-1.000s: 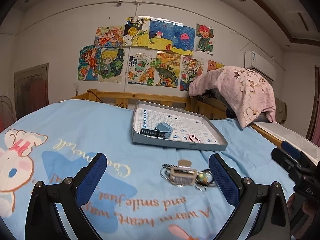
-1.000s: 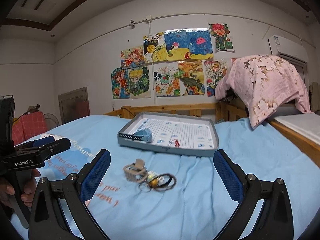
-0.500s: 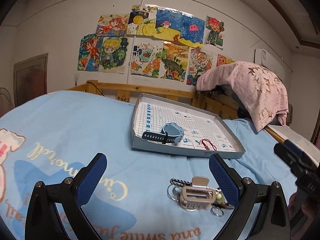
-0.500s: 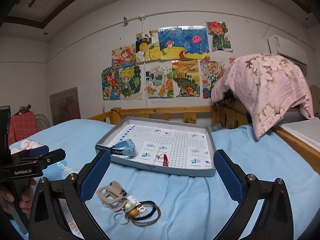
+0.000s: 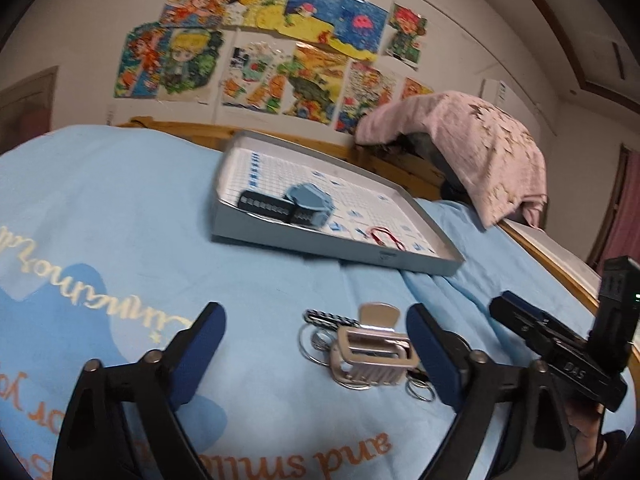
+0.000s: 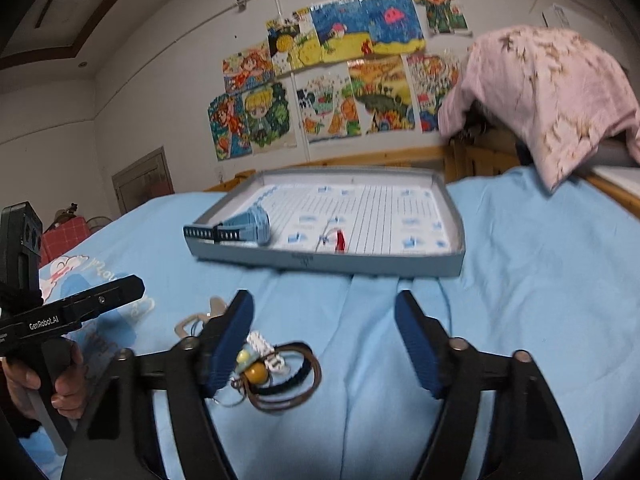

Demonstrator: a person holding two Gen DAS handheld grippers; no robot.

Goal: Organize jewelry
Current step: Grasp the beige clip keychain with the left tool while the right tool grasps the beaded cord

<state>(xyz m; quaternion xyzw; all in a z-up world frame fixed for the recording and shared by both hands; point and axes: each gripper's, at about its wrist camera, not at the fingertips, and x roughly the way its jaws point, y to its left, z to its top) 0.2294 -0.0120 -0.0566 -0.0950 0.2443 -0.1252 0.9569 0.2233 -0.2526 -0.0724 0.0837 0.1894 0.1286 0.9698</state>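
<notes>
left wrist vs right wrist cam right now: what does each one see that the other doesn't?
Left wrist only: the beige rectangular hair claw clip whole, with the silver rings beside it, between the open left gripper fingers, untouched; the right gripper's body at the frame's right edge.

Right wrist only: the yellow beads and brown and black hair ties between the open right gripper fingers; the hand holding the left gripper; a door.

Both: the grey shallow tray on the blue bedsheet holding the blue watch and a small red loop. Both jaws have just been closing.

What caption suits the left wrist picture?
Open left tongs nearing a hair clip and rings on a blue bedsheet, tray beyond.
</notes>
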